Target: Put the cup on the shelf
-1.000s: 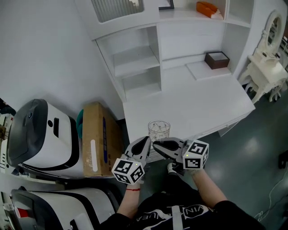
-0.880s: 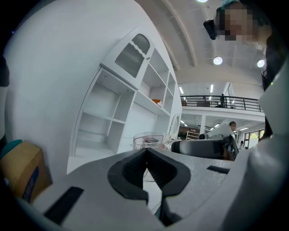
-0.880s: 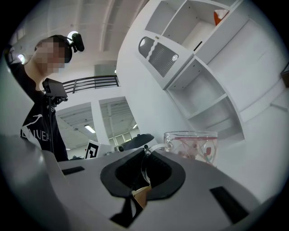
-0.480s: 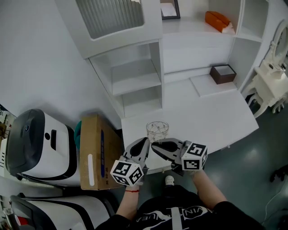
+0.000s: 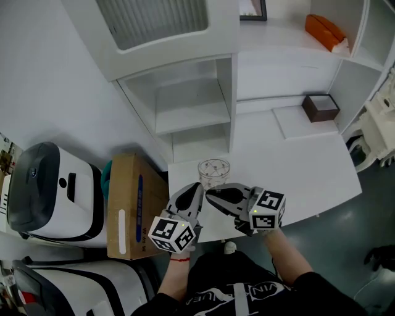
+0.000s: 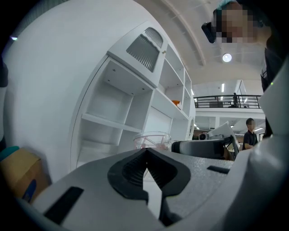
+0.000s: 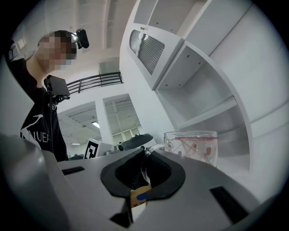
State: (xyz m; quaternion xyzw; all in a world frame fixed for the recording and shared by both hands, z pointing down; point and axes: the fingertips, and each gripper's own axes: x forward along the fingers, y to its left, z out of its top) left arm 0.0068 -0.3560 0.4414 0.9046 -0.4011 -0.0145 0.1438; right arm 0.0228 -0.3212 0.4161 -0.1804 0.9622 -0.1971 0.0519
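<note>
A clear glass cup [image 5: 213, 172] with a red pattern is over the front left corner of the white desk [image 5: 296, 166]. My right gripper [image 5: 210, 194] is just in front of it, shut on the cup's clear handle, which curves into the jaws in the right gripper view [image 7: 145, 157]. The cup body [image 7: 192, 146] shows to the right of those jaws. My left gripper [image 5: 197, 186] is shut and empty, close beside the right one. The cup's rim [image 6: 151, 137] shows just past its jaws [image 6: 145, 155]. The open white shelf unit [image 5: 191, 117] stands behind the cup.
A cardboard box [image 5: 126, 207] and a white and black machine [image 5: 43, 191] stand left of the desk. A small brown box [image 5: 321, 108] sits at the desk's back right. An orange object [image 5: 326, 31] and a picture frame [image 5: 253, 9] are on the upper ledge.
The view has shifted so the shelf unit looks larger and closer. Both grippers and the cup keep the same places relative to each other and sit a little nearer the shelf.
</note>
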